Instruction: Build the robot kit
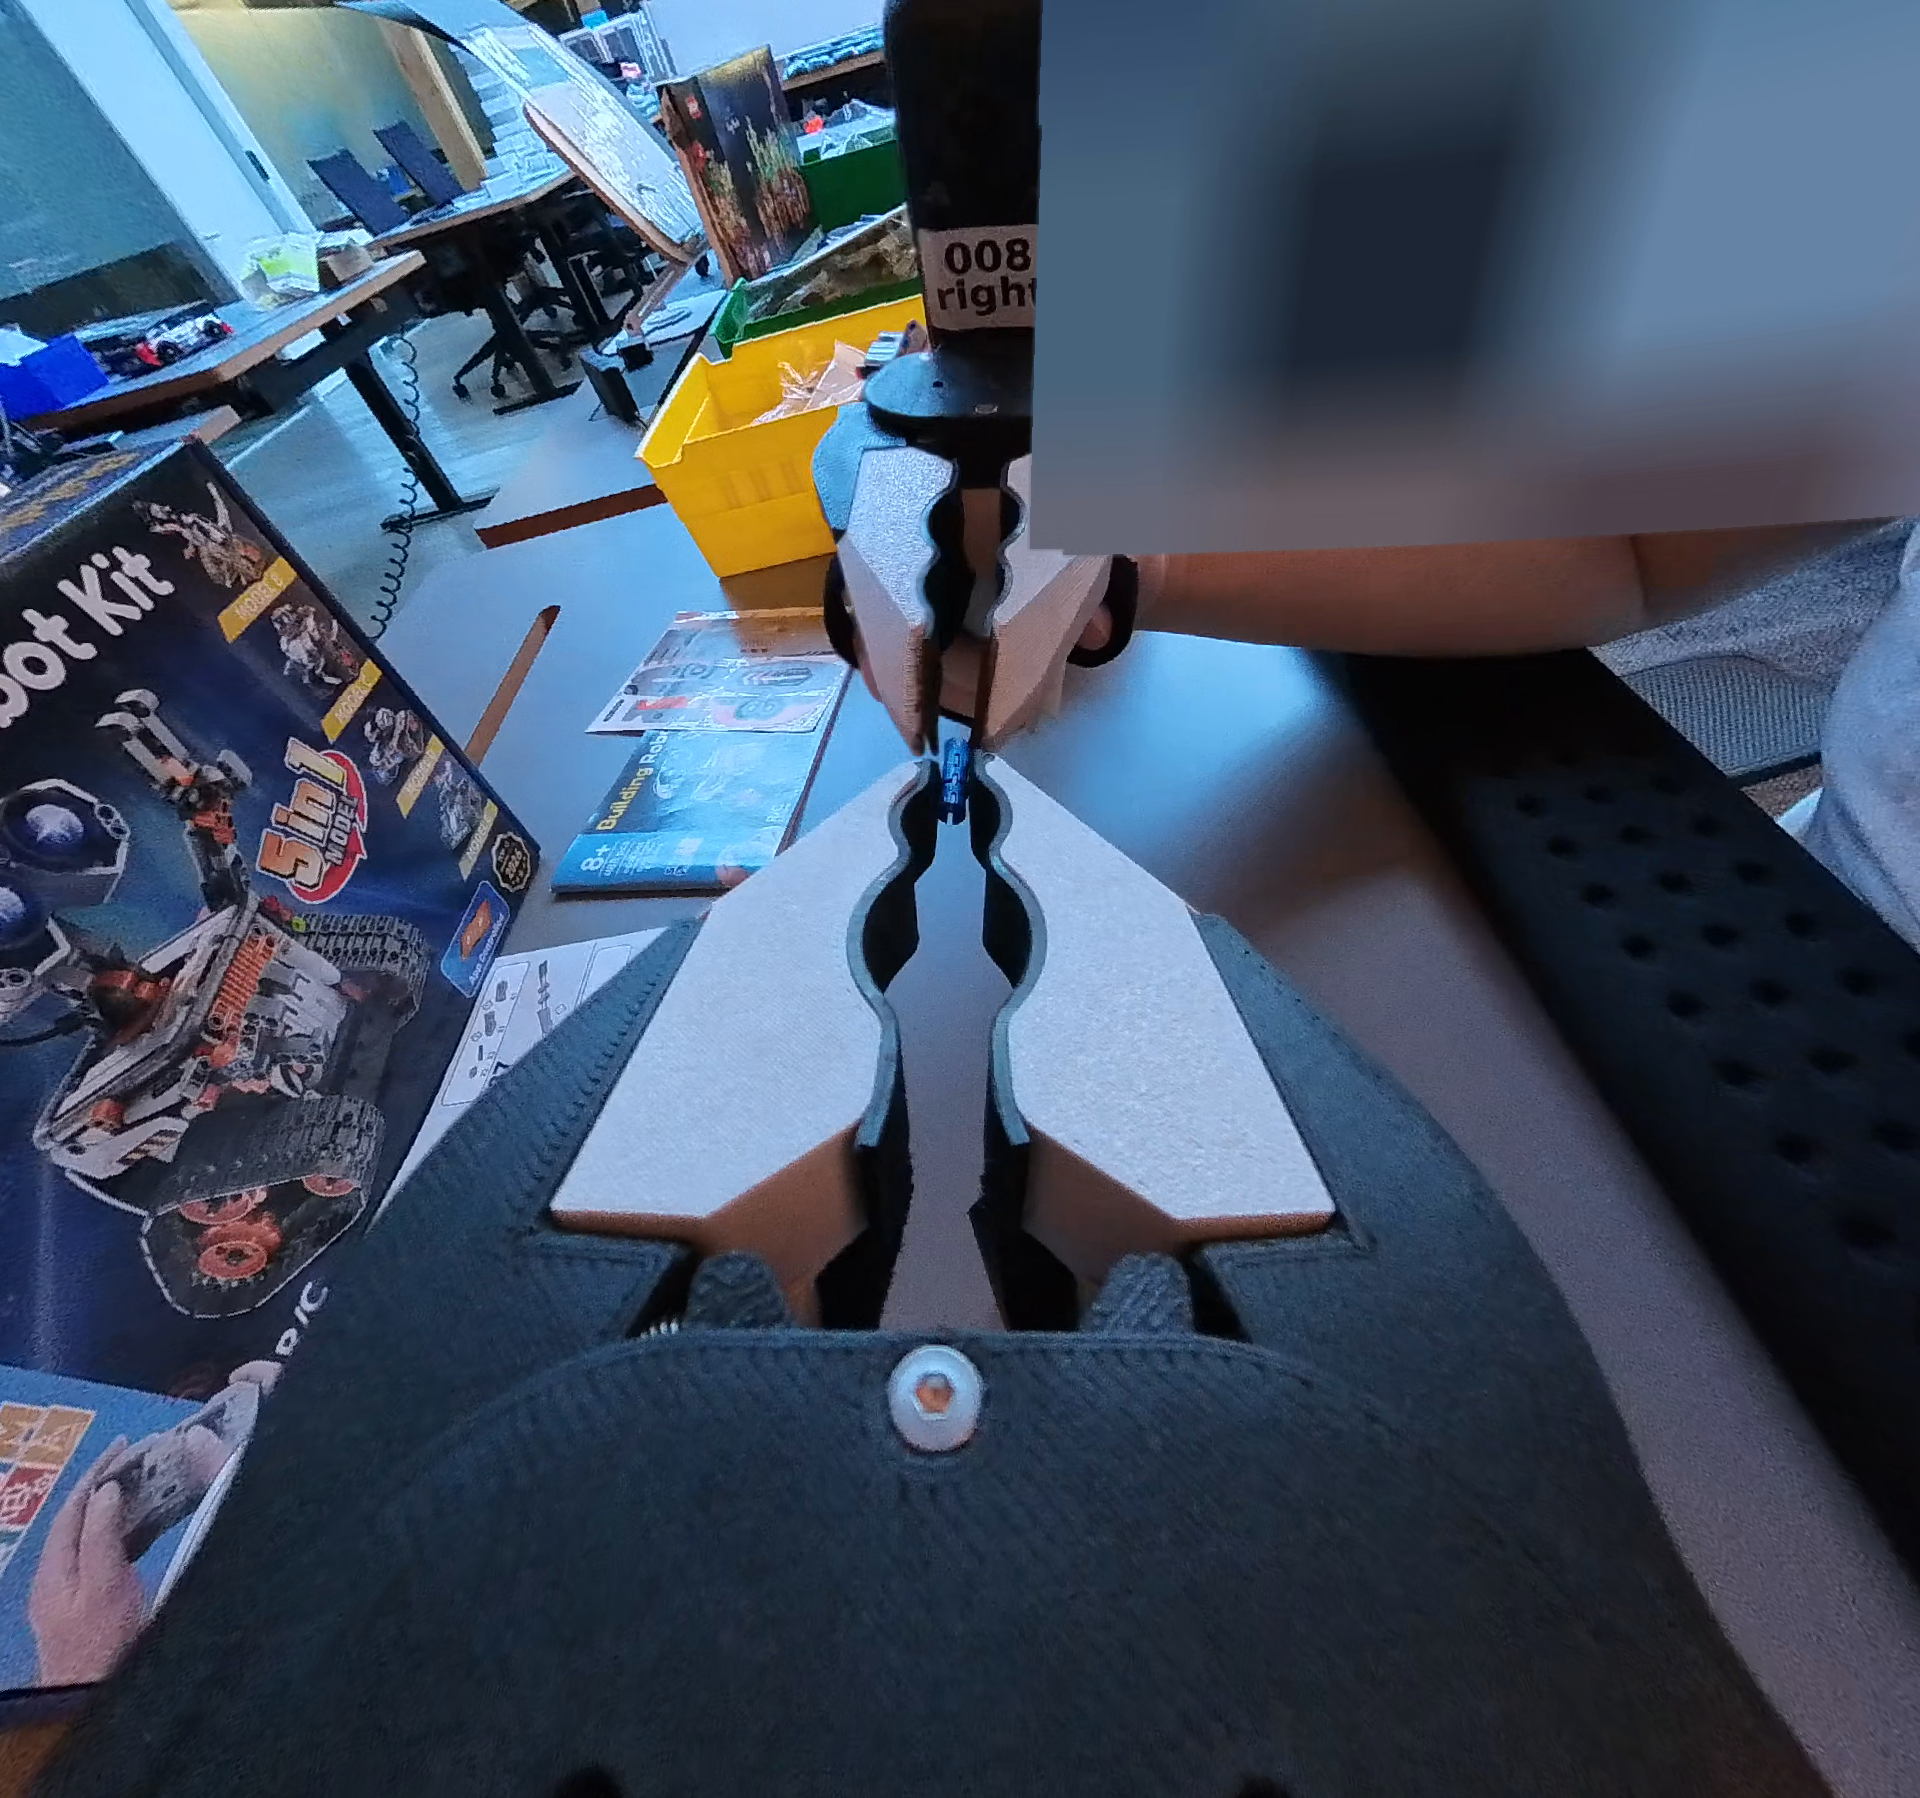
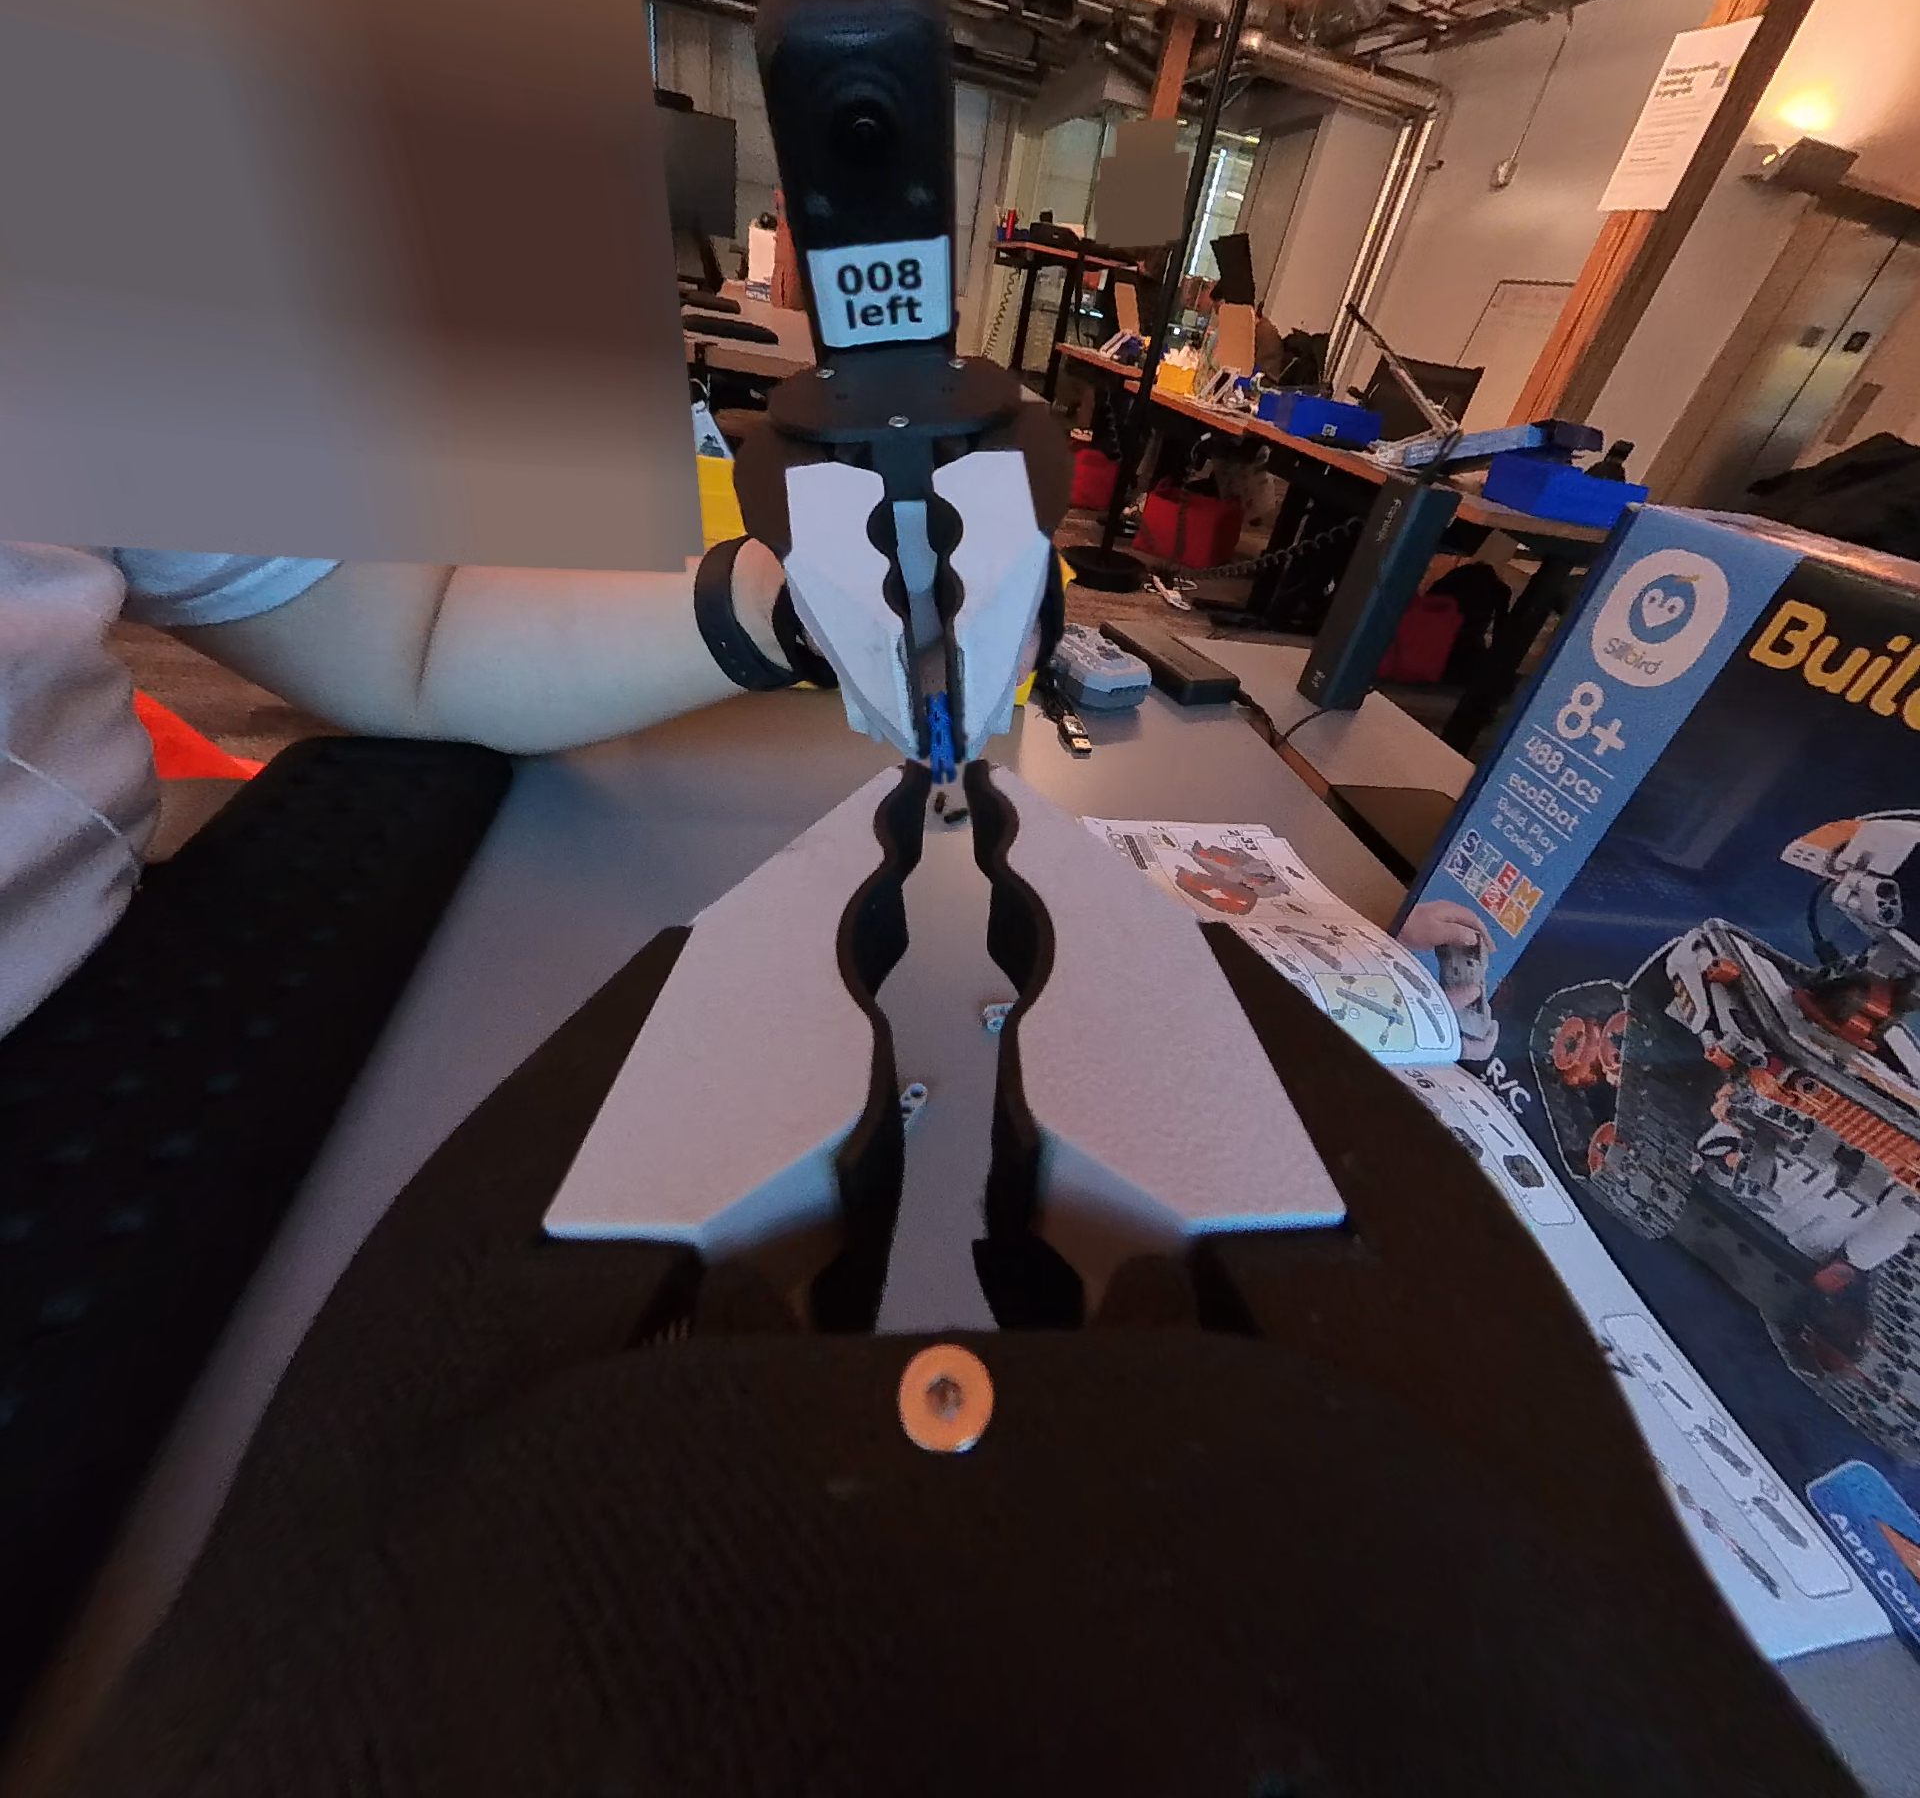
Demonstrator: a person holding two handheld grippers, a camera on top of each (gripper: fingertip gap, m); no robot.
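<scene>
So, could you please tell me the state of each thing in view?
Left tongs: shut on small blue plastic piece.
Right tongs: nearly closed, meeting the left's tips; grip unclear.
Blue cardboard kit box: standing upright.
White paper instruction booklet: lying open.
Yellow plastic bin: uncovered, partly filled.

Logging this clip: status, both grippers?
Left gripper shut on small blue piece. Right gripper tip to tip with it, grip unclear. Kit box off to the side.
</scene>
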